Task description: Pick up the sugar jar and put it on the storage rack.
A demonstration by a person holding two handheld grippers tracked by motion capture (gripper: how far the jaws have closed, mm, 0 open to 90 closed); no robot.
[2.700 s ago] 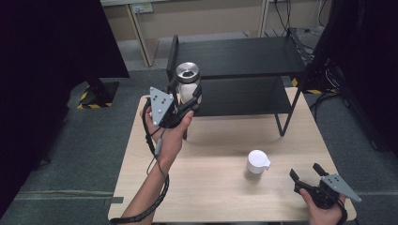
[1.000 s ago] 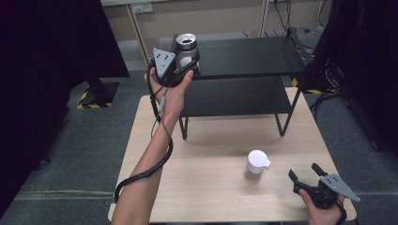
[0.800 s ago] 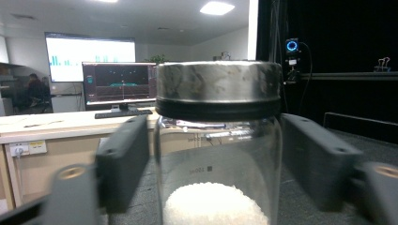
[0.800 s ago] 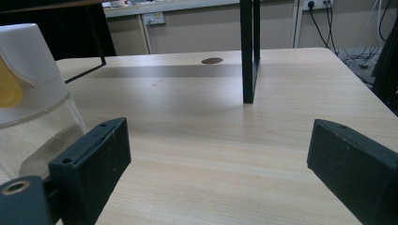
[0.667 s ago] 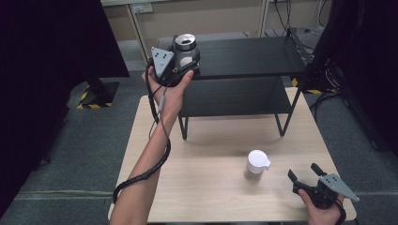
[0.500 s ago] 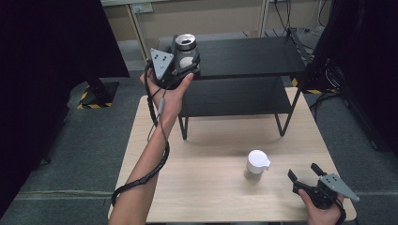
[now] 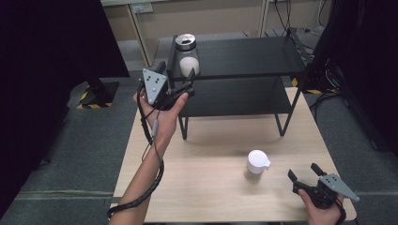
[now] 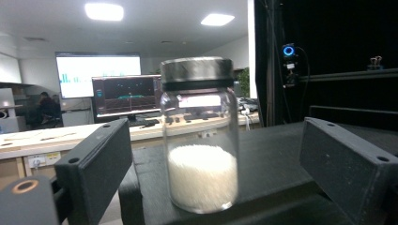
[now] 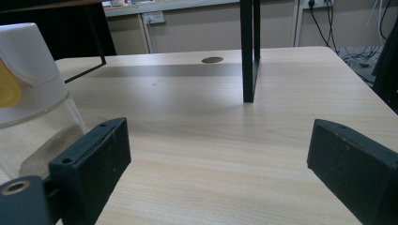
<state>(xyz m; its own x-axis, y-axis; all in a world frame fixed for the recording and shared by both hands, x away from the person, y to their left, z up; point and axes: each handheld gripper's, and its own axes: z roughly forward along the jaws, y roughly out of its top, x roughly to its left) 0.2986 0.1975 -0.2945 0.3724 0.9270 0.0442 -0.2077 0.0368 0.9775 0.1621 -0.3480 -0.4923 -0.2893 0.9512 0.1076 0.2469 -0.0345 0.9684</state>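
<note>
Left tool (image 7: 187,80) open, jar (image 7: 186,56) base hidden

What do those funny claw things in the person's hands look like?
Each is black with two chunky, flat black jaws that have small screw holes. The left gripper and the right gripper each carry a grey three-cornered plate with little dots on top. A black cable trails from the left one along the bare forearm. No sleeves show.
</note>
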